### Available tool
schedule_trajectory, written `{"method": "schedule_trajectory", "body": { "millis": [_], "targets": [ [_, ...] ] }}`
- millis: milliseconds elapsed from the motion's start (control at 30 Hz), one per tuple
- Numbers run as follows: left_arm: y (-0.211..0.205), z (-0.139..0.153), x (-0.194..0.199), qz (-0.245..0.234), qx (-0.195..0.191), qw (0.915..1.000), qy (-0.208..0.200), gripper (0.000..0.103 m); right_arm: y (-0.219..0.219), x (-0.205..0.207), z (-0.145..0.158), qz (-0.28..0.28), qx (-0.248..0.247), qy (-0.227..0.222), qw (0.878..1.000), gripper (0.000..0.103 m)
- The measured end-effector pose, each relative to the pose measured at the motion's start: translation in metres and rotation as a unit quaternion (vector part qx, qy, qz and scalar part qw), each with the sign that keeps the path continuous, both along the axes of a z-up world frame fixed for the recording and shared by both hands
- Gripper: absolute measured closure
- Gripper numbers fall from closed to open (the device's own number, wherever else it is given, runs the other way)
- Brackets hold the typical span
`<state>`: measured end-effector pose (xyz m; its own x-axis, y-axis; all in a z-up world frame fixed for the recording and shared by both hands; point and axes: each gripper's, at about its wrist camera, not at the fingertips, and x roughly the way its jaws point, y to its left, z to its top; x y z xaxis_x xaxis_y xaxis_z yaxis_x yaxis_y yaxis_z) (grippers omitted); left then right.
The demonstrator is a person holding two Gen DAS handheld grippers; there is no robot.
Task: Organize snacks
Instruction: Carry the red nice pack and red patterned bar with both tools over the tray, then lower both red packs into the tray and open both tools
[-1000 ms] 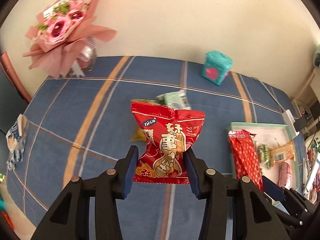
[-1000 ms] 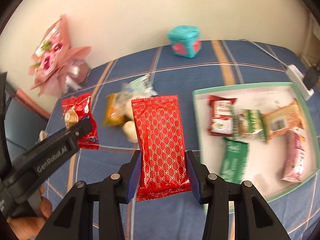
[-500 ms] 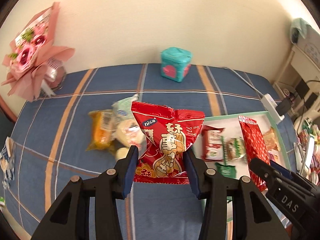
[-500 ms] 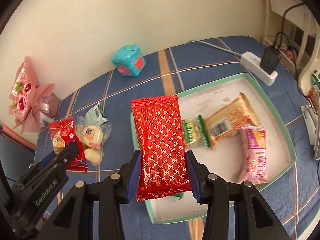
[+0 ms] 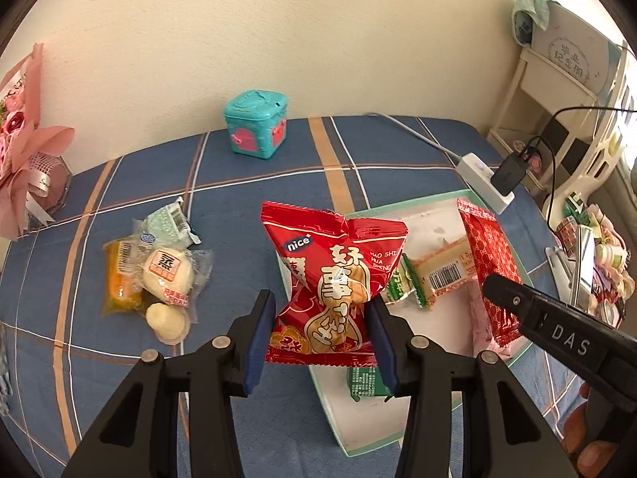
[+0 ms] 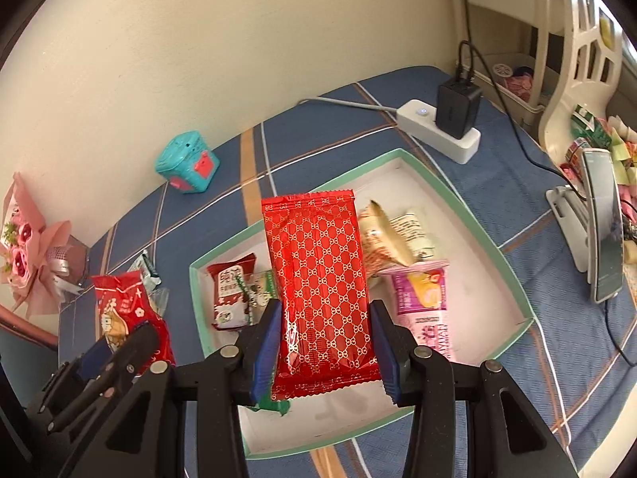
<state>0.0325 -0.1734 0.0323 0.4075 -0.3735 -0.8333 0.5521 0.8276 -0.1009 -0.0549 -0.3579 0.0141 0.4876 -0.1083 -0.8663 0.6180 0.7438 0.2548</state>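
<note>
Left wrist: we see both grippers clamped on red packets above the tray [image 5: 414, 203].

Our left gripper [image 5: 323, 339] pinches a peanut bag [image 5: 332, 286], lettered "nice" and "HAO SHI HUA SHENG", over the tray's left edge; this view alone shows the loose snacks [image 5: 153, 275] on the blue cloth [image 5: 247, 207] at left. Right wrist: we see the right gripper [image 6: 324, 348] squeezing a patterned red packet [image 6: 320, 290] over the tray [image 6: 458, 203], plus a pink packet [image 6: 424, 302] the left view mostly hides. The other gripper reads "DAS". A green packet [image 6: 274, 406] is largely covered; its print is illegible.
</note>
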Motion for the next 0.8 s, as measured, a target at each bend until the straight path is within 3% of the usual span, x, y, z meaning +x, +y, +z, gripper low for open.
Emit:
{"method": "schedule_trajectory", "body": {
  "millis": [233,800],
  "targets": [
    [-0.015,-0.013,-0.005,-0.021,0.002,0.9996,0.018,0.055,-0.006,-0.001,-0.009,-0.007,0.008,0.012,1.0,0.056],
    [-0.059,-0.046,-0.033,-0.081,0.049,0.9952,0.026,0.055,-0.007,0.002,-0.027,-0.008,0.014,0.04,0.999,0.056]
  ]
}}
